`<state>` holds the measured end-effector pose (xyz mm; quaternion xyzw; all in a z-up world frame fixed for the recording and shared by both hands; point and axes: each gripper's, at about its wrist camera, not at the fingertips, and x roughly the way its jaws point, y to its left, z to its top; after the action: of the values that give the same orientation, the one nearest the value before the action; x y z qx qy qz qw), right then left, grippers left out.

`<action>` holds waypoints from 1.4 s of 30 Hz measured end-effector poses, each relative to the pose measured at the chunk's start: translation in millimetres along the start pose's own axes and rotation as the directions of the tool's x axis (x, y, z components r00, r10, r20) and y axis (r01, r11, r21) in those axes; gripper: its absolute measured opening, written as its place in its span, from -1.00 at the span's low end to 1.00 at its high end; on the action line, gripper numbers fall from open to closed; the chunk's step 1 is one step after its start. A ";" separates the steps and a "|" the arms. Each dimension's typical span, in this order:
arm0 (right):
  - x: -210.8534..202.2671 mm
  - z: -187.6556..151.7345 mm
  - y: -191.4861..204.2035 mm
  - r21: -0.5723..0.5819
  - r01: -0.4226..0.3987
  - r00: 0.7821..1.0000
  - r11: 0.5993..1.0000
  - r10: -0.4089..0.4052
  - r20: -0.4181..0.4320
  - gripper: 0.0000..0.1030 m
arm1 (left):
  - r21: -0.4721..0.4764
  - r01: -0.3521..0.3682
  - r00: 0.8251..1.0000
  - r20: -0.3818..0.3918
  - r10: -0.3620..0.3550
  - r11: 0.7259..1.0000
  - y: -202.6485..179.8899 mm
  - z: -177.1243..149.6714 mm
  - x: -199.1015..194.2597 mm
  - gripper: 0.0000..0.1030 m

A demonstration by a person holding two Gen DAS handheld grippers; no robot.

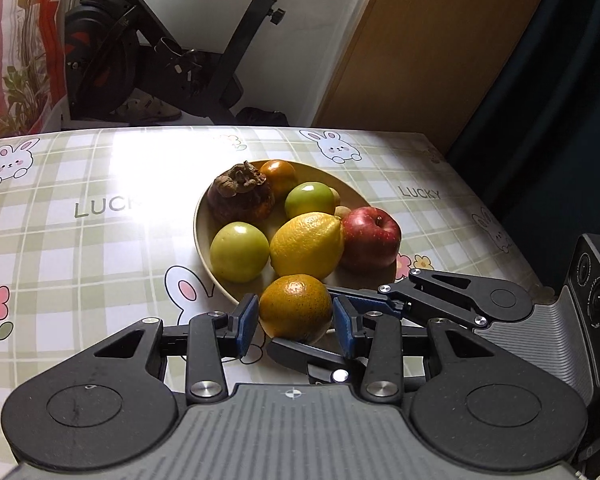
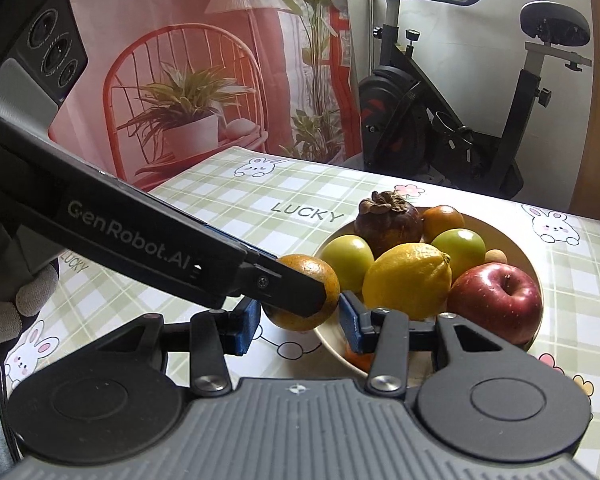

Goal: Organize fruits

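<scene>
Left tongs (image 1: 296, 322) straddle the orange (image 1: 295, 307), one blue pad on each flank, and here the left wrist view shows a sliver of gap on both sides, so I'd call them spread around it, not yet squeezing. The right tongs (image 2: 298, 322) frame that same orange (image 2: 300, 280) from the other camera, pads apart with daylight either side, open as well. The orange sits at the 6 o'clock rim of the bowl (image 1: 204, 248), half over the edge toward the tongs; whether it rests on the rim or on the surface I cannot tell. Behind it, the lemon (image 1: 307, 245) at centre, the apple (image 1: 371, 238) at 3 o'clock, one green fruit (image 1: 239, 252) at 9 o'clock, and a dark mangosteen (image 1: 241, 194) at 11 o'clock. My read: this is the last orange going in, or a handover between hands. Next move calls for one pair to close on it and the other to back off, since both crowd one fruit. The right wrist view gives what the left cannot: the left gripper's arm lying across the orange, a gloved hand (image 2: 24, 304) at 9 o'clock, and something orange tucked under the right pad inside the bowl.
</scene>
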<state>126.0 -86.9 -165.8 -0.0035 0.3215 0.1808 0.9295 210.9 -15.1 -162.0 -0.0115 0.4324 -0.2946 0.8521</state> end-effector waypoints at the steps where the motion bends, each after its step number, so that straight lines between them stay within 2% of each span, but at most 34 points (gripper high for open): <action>1: 2.6 0.4 -3.0 0.000 0.005 1.000 1.000 -0.005 -0.001 -0.11 | -0.012 0.000 1.000 -0.001 0.000 1.000 1.6 2.1 3.5 -0.17; 5: 12.7 2.2 -12.0 0.013 0.030 1.000 0.999 -0.030 -0.010 -0.11 | -0.082 0.019 1.000 -0.002 -0.020 0.996 12.5 9.8 17.3 -0.17; 11: 21.6 5.5 -15.4 0.003 0.042 0.999 0.999 -0.041 -0.020 -0.11 | -0.098 0.007 1.000 -0.008 -0.008 0.995 16.1 14.5 27.3 -0.16; 17: 26.5 3.6 -13.9 -0.010 0.058 0.997 0.998 -0.058 -0.050 -0.11 | -0.151 0.035 0.999 -0.012 -0.037 0.988 26.7 10.3 33.9 -0.17; 25: 22.0 2.9 -14.1 -0.016 0.081 0.995 0.997 -0.082 -0.061 -0.07 | -0.153 -0.005 1.000 0.014 0.008 0.988 28.6 9.3 24.8 -0.16; 26: 20.1 3.5 -13.6 -0.019 0.088 0.994 0.996 -0.089 -0.061 -0.04 | -0.150 -0.010 1.000 0.020 0.014 0.989 28.1 9.8 21.8 -0.14; 27: 18.6 4.1 -13.6 -0.019 0.096 0.993 0.995 -0.097 -0.061 0.08 | -0.150 -0.017 0.999 0.025 0.021 0.988 28.1 11.2 17.6 -0.11; 28: 16.1 4.7 -13.3 -0.019 0.104 0.993 0.994 -0.105 -0.060 0.14 | -0.155 -0.019 0.999 0.028 0.024 0.988 27.9 11.6 12.9 0.00; 29: 13.0 5.2 -13.3 -0.018 0.109 0.992 0.994 -0.110 -0.056 0.25 | -0.162 -0.018 0.999 0.032 0.023 0.987 27.7 12.5 8.9 0.23; 32: 1.6 7.7 -14.0 -0.012 0.119 0.992 0.993 -0.119 -0.036 0.42 | -0.158 -0.011 0.997 0.074 0.023 0.987 23.4 13.3 -8.1 0.58; 35: -11.4 11.2 -16.3 0.010 0.129 0.992 0.992 -0.128 -0.013 0.55 | -0.125 -0.029 0.994 0.101 0.042 0.992 15.6 14.9 -23.8 0.74; 37: -21.1 15.0 -15.6 0.025 0.141 0.990 0.990 -0.141 0.003 0.61 | -0.097 -0.044 0.991 0.121 0.056 0.994 7.9 14.3 -34.9 0.74; 39: -32.1 20.1 -15.2 0.047 0.159 0.987 0.986 -0.160 0.009 0.70 | -0.073 -0.076 0.983 0.161 0.087 0.994 -1.5 13.5 -49.1 0.75; 42: -51.9 29.0 -9.6 0.061 0.185 0.983 0.981 -0.185 0.001 0.73 | -0.065 -0.107 0.968 0.220 0.119 0.992 -13.5 11.5 -73.8 0.78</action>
<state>108.7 -109.7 -112.8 -0.0046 0.3221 0.0837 0.9430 179.4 8.8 -97.2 -0.0426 0.3412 -0.2310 0.9102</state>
